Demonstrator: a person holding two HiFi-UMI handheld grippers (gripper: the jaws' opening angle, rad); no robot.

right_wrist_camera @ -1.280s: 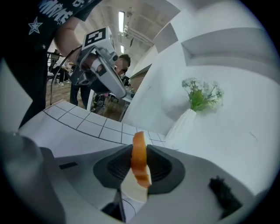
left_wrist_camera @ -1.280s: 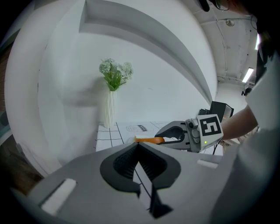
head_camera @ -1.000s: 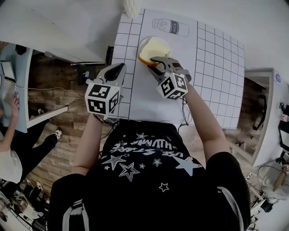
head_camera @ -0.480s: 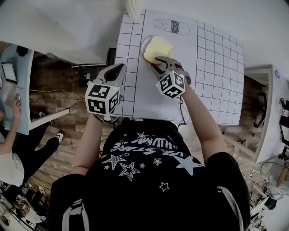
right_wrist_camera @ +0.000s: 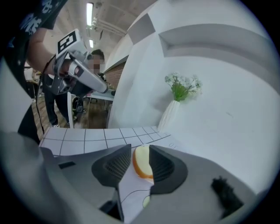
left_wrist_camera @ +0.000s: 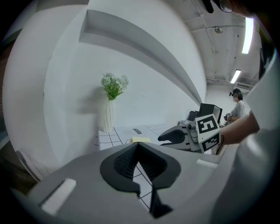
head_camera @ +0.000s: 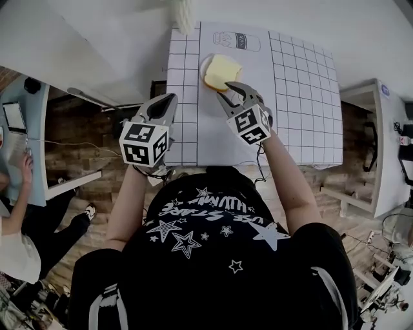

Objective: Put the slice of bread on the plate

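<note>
Since a second ago the right gripper has let go of the bread and drawn back toward the near edge.

Head view: the bread lies flat on the plate, close to the mat's far edge and left of its middle, just before the drawn milk bottle. The right gripper's jaws stand moderately apart, their tips just short of the bread's near side. The left gripper hangs over the mat's left edge, well apart from the plate. A vase stands past the far left corner.

Left gripper view: the left gripper has its jaws closed tip to tip with nothing in them. Beyond them are the gridded mat, the bread seen edge-on, the right gripper beside it, and the vase of flowers at the wall.

Right gripper view: the right gripper has a narrow gap between its jaws, and the bread shows through it, lying beyond the tips. It looks free of both pads, though the right pad overlaps it and contact cannot be ruled out. The left gripper is raised at the left.
</note>
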